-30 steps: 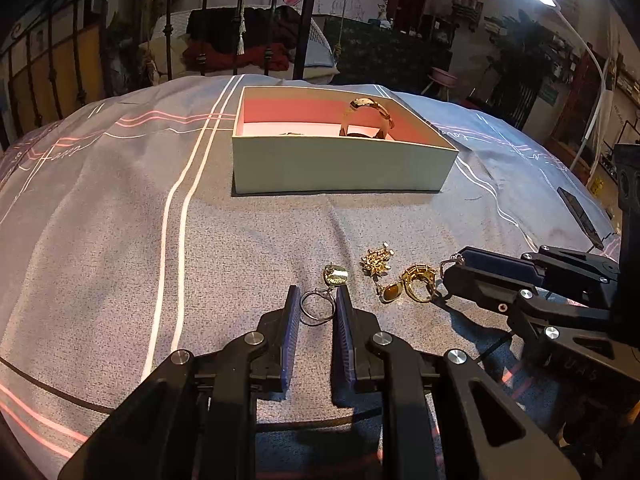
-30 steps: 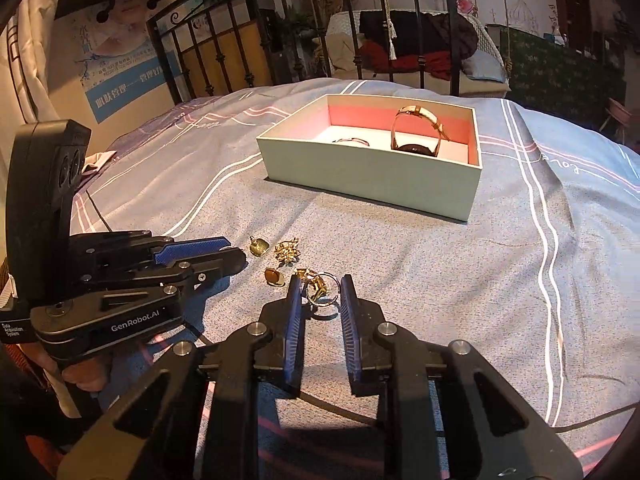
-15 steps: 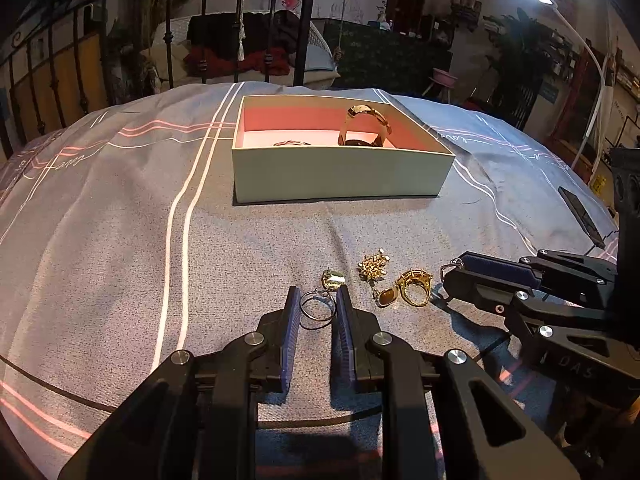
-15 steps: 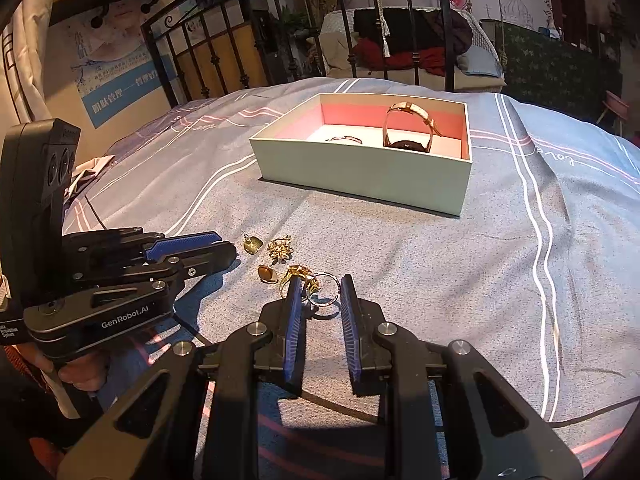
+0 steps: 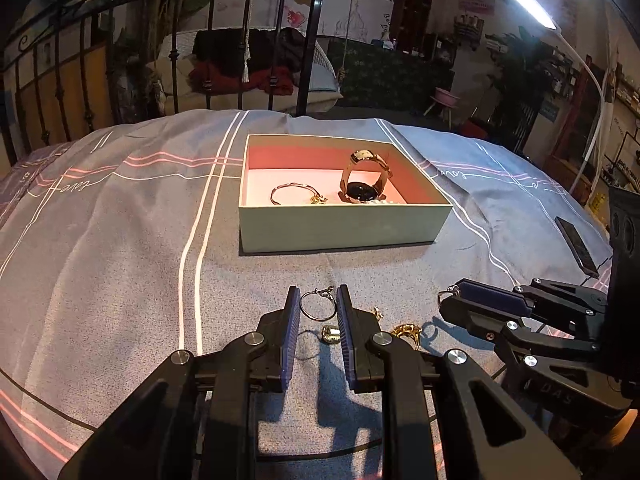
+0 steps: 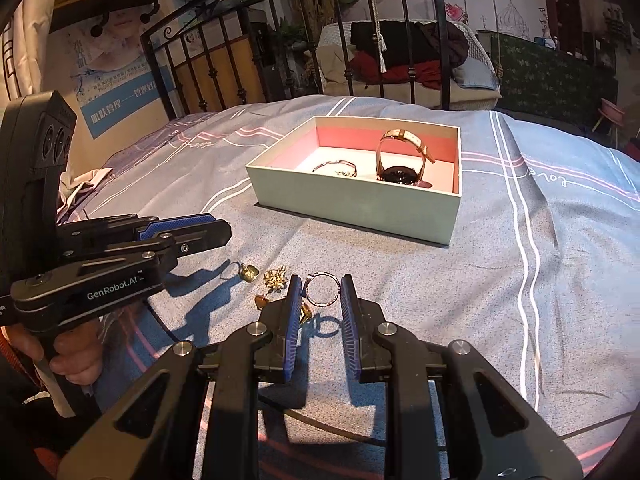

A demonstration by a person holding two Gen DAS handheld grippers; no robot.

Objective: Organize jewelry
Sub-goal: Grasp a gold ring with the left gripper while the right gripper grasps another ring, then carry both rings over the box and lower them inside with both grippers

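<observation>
A pale green box with a pink inside stands on the bed; it also shows in the right wrist view. In it lie a gold watch and a thin bangle. My left gripper is shut on a thin hoop earring, lifted above the cover. My right gripper is shut on a silver ring, also lifted. Loose gold pieces and a small gold charm lie on the cover below both grippers.
The bed has a grey-blue cover with white and pink stripes. A dark phone lies at the right edge. A black iron bed frame stands behind the box. A hand holds the left gripper's handle.
Both grippers have risen off the cover with their pieces, the left with the hoop and the right with the ring. The remaining gold pieces stay on the cover.
</observation>
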